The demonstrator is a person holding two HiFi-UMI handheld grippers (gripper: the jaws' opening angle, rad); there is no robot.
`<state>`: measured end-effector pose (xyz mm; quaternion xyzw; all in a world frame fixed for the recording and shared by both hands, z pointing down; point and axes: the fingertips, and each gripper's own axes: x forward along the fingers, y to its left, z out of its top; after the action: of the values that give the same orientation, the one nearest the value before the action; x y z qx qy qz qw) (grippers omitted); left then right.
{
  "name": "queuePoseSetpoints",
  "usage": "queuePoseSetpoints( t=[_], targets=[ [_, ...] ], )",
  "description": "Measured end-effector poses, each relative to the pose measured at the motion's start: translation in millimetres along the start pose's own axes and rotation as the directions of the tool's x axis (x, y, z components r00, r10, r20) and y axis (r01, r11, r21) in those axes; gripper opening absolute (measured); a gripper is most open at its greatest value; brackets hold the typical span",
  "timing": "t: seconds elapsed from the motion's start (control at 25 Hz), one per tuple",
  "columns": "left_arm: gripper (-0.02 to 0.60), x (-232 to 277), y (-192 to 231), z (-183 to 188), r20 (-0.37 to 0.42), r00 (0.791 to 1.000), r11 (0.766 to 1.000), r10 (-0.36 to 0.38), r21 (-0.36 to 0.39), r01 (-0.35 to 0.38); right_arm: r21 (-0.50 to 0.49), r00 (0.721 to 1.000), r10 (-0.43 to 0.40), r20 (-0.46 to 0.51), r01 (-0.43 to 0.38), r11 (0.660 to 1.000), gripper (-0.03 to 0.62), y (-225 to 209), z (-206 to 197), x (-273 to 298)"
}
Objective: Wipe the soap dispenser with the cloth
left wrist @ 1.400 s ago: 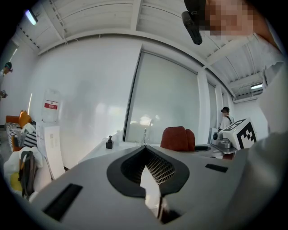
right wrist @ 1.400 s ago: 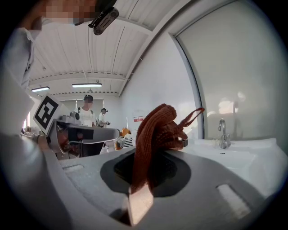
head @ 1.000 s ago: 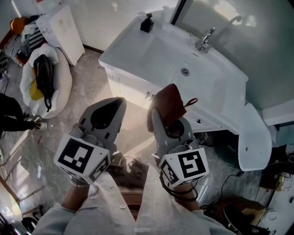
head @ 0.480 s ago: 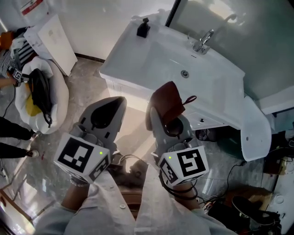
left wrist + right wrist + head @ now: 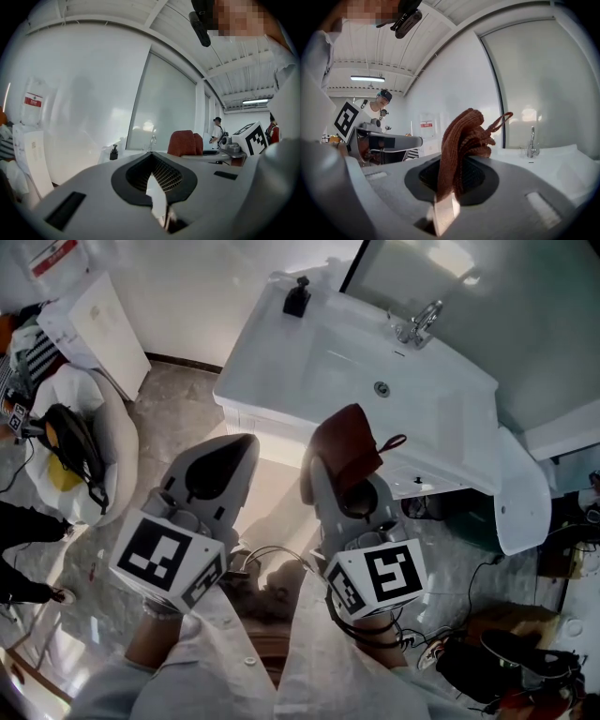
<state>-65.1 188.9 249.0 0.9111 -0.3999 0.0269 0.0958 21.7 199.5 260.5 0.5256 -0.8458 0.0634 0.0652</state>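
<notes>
My right hand-held gripper (image 5: pixel 326 474) is clenched on the brown cloth (image 5: pixel 345 444), which stands bunched above its jaws. My left hand-held gripper (image 5: pixel 234 454) is clenched on nothing. The soap dispenser (image 5: pixel 297 296) stands upright on the counter (image 5: pixel 246 371), at the far left corner of the basin (image 5: pixel 356 352), well apart from both grippers. I judge this is the approach. I should close in, meet the bottle with the cloth's broad face, and steady it with my left so it won't tip toward the basin.

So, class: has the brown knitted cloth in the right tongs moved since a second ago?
No: in head view the brown knitted cloth keeps its spot below the white basin's drain.
</notes>
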Motion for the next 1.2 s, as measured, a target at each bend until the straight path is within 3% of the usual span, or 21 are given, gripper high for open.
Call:
queuePoseSetpoints(
  t=[0.44,0.76,1.2],
  targets=[
    [0.005,-15,31,-2,0.004,1.000,1.000,-0.029,-0.006,0.029,-0.006,0.999,-0.053,-0.002,0.053,0.999,0.055,17,2,18],
    [0.005,-3,41,-5,0.001,0.999,0.999,-0.046,-0.018,0.046,-0.009,0.997,-0.074,-0.019,0.074,0.997,0.055,7,1,30],
    [0.005,35,87,1,-0.008,1.000,0.999,0.016,-0.028,-0.016,-0.018,0.999,-0.035,-0.017,0.034,0.999,0.055,-20,10,91]
  ],
)
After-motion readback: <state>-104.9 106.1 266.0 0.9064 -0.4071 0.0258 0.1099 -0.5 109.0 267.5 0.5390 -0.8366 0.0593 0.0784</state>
